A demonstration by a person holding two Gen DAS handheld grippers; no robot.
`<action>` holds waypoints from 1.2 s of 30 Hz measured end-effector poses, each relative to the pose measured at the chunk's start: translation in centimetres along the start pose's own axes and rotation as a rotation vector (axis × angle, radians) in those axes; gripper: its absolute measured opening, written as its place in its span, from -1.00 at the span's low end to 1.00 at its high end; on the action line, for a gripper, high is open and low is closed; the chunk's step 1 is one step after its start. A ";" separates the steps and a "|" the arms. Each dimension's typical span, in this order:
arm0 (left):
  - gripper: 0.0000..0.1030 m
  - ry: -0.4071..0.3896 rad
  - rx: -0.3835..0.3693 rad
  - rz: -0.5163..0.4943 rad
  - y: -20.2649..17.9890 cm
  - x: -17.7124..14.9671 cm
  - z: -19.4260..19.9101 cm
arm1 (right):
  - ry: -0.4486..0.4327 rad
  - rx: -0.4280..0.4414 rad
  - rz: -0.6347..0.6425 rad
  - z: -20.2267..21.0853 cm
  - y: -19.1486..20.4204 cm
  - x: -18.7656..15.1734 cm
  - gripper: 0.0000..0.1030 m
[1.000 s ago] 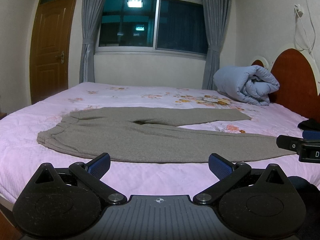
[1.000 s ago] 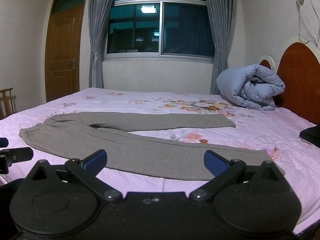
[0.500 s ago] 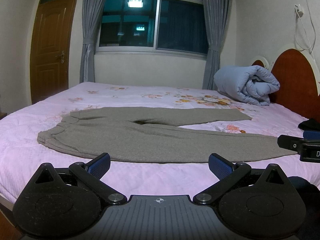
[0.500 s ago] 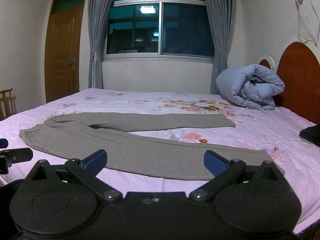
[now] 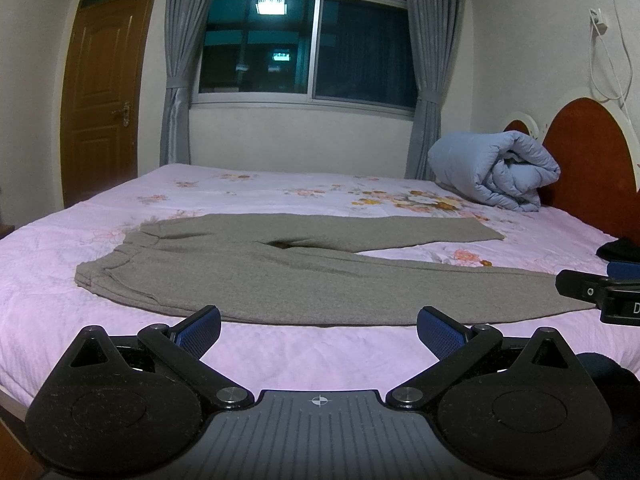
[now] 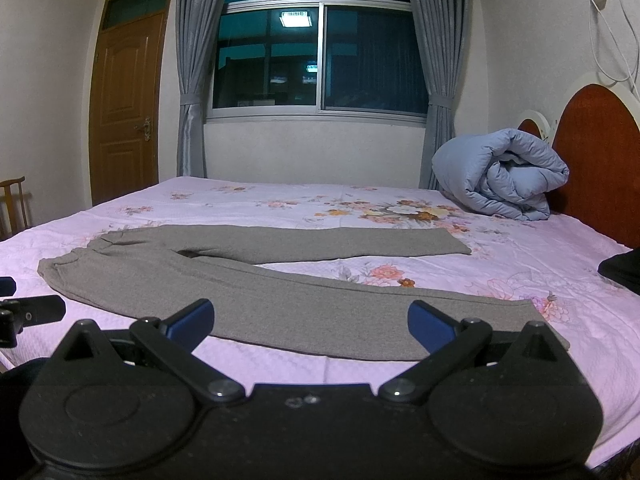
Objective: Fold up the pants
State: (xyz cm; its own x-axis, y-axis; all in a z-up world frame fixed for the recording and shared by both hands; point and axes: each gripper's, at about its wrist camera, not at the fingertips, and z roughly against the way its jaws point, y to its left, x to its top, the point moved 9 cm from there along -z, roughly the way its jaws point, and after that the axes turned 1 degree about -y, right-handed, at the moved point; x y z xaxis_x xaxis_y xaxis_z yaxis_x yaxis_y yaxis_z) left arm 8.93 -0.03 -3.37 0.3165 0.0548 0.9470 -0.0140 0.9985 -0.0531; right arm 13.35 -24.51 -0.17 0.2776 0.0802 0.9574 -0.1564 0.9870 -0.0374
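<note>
Two grippers hang side by side at the near edge of the bed, both with blue-padded fingers spread wide and nothing between them. The left gripper (image 5: pixel 319 330) faces the waistband half of the pants; the right gripper (image 6: pixel 310 322) faces the cuff of the nearer leg. Just beyond them the grey pants (image 5: pixel 256 272) lie flat and unfolded on the pink floral bedspread (image 5: pixel 280 192), waistband to the left, legs running right and splayed apart in a narrow V. A small dark item (image 6: pixel 622 268) sits at the right edge. Farther back a rolled blue duvet (image 5: pixel 492 170) rests against the red headboard (image 5: pixel 588 160). Behind stand the curtained window (image 5: pixel 304 44) and a wooden door (image 5: pixel 104 92).
</note>
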 end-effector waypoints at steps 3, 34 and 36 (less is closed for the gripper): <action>1.00 -0.001 0.000 0.000 0.0 0.0 0.0 | 0.000 0.000 0.000 0.0 0.0 0.0 0.89; 1.00 0.060 0.119 0.090 9.8 3.3 -8.3 | -0.008 0.028 -0.012 -6.1 -1.8 3.8 0.88; 1.00 0.052 0.135 0.072 12.2 5.2 -10.5 | -0.020 0.023 -0.010 -7.7 -2.1 5.4 0.88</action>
State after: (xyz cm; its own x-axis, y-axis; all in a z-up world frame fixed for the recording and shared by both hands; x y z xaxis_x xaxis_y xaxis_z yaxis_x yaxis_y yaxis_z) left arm 20.35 12.43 -2.44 0.3584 0.1297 0.9245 -0.1651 0.9835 -0.0739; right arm 22.43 -25.04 2.91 0.2600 0.0675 0.9633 -0.1757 0.9842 -0.0215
